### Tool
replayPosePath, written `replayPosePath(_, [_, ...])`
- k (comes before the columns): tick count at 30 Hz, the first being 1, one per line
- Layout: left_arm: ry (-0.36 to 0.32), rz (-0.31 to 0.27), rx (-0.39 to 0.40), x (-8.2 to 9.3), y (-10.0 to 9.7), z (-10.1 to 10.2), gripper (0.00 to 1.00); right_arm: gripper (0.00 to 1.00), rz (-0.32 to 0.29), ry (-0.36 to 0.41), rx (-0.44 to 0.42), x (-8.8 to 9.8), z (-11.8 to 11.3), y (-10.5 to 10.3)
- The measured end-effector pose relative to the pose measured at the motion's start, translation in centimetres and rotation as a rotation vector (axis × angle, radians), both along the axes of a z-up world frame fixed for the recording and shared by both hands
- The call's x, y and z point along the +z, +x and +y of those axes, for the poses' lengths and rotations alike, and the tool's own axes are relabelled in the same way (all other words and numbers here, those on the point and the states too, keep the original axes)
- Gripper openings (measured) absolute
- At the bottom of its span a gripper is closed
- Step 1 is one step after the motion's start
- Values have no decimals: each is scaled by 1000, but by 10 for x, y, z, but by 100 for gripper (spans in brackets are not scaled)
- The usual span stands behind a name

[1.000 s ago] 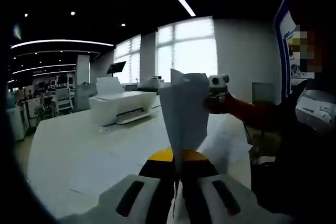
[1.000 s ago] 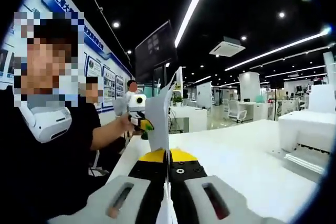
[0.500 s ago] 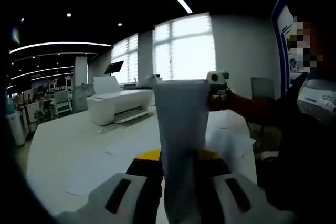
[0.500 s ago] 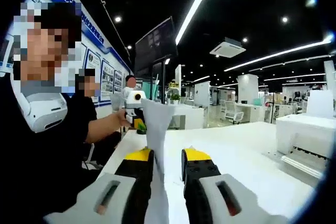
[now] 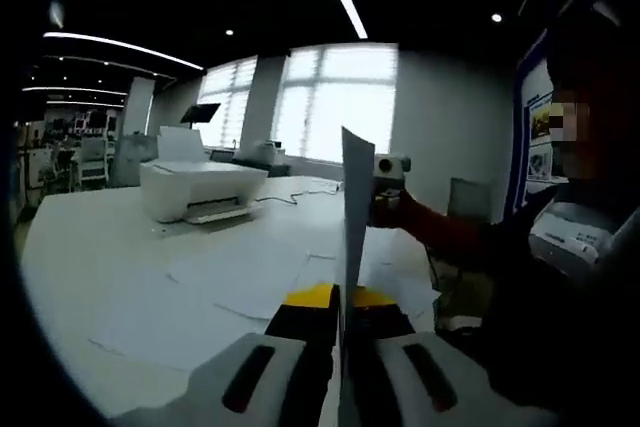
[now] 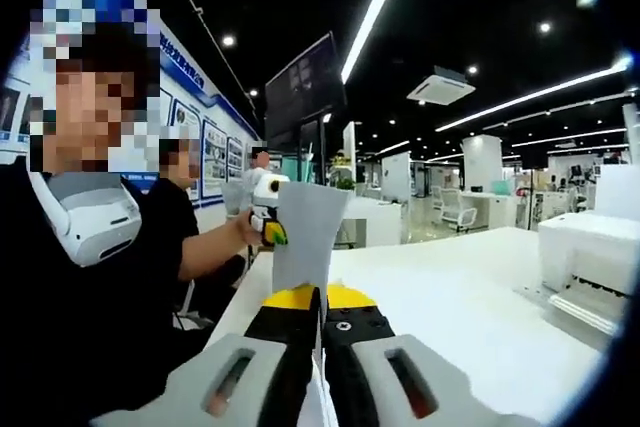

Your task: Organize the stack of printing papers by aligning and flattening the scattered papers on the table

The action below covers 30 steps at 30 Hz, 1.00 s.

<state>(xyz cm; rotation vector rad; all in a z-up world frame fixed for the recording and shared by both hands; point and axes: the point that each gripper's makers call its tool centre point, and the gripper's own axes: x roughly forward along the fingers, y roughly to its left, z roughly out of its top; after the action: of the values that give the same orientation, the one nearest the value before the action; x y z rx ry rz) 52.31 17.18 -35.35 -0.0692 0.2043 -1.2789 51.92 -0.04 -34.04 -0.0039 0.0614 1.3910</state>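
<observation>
We logged the left gripper (image 5: pixel 340 299) pinching the paper stack (image 5: pixel 352 209), held upright on edge toward 12 o'clock. The right gripper (image 6: pixel 321 299) was likewise clamped on it. Loose sheets (image 5: pixel 250 282) lay on the white table (image 5: pixel 80 257); 1 printer (image 5: pixel 195 187) stood at 10 o'clock.

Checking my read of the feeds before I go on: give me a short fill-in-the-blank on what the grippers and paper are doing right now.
1. Both the left gripper and the right gripper are shut on the ____.
2. The paper stack is held upright, off the ____.
3. More loose sheets lie flat on the table, between the left gripper and the white ____.

Missing words: paper stack; table; printer
</observation>
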Motion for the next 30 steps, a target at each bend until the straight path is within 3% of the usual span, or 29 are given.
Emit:
replayPosePath(1, [-4,20,-7,-1,-3,0,6,0,24,-2,5,-1,1,-2])
replayPosePath(2, [-16,74,-24,-2,-8,-1,6,0,95,-1,13,-4,3,-6])
replayPosePath(4, [-39,149,-39,-3,-14,-1,6,0,145,12,25,-3,4,-9])
replayPosePath(10, [-34,259,-42,-19,-20,2,6,0,215,-8,30,-11,9,-16])
replayPosePath(13, [-42,325,-14,-30,-11,9,6,0,264,-25,31,-21,14,-18])
replayPosePath(17, [-46,369,11,-42,-3,12,6,0,292,-24,17,-27,20,-13])
replayPosePath(23, [-25,383,52,-56,11,17,6,0,278,-51,-40,-44,25,1])
replayPosePath(30, [56,293,153,-80,32,24,6,0,283,-89,-105,-69,31,17])
